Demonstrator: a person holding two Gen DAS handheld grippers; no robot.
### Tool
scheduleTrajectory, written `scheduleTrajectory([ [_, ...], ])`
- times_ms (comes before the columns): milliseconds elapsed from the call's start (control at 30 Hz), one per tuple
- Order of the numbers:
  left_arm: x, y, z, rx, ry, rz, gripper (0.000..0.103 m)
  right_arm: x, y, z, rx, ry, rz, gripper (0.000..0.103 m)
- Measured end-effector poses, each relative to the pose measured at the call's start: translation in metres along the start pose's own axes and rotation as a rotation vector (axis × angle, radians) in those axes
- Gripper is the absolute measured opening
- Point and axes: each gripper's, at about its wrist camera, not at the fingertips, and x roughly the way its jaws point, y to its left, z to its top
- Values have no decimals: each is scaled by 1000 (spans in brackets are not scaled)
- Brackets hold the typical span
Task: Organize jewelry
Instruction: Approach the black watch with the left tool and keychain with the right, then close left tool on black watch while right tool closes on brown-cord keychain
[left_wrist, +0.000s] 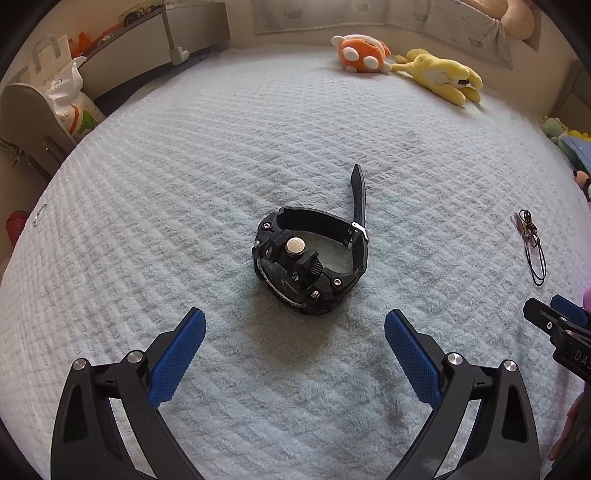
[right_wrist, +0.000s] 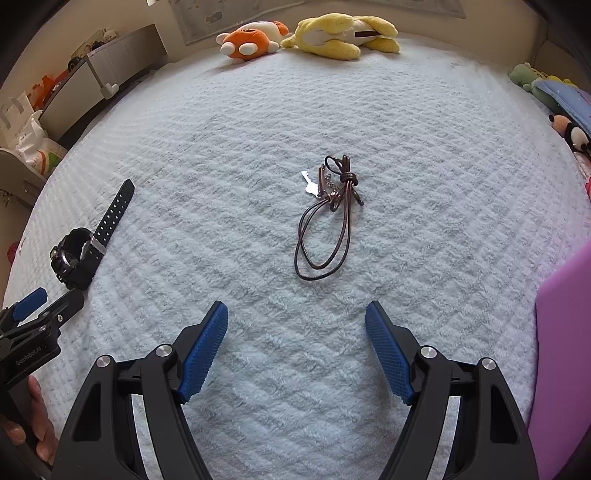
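Both tools are spread wide and empty. The left gripper faces a chunky black watch lying on its side on the fluffy blanket; it looks stiff and weighty, best pinched across the case. The right gripper faces a limp cord necklace with a small key charm, likely slippery. Plush toys sit far off; a purple box is just beside the right gripper. Nothing blocks either reach.

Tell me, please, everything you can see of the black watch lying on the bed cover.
The black watch is a chunky digital-style piece in matte resin or rubber, with metal screws and a round metal button on its case. It rests on its side on the pale blue textured bed cover, strap buckled into a loop, the perforated tail sticking outward. Nothing else touches it; the open left gripper sits just short.
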Motion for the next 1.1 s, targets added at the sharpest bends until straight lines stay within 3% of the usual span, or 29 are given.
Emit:
scheduleTrajectory([
  [700,40,-22,33,-4,-40,7,96,43,0,58,-56,-71,-111,74],
  [1100,52,-26,41,11,-61,14,97,52,6,66,-93,-101,-139,73],
])
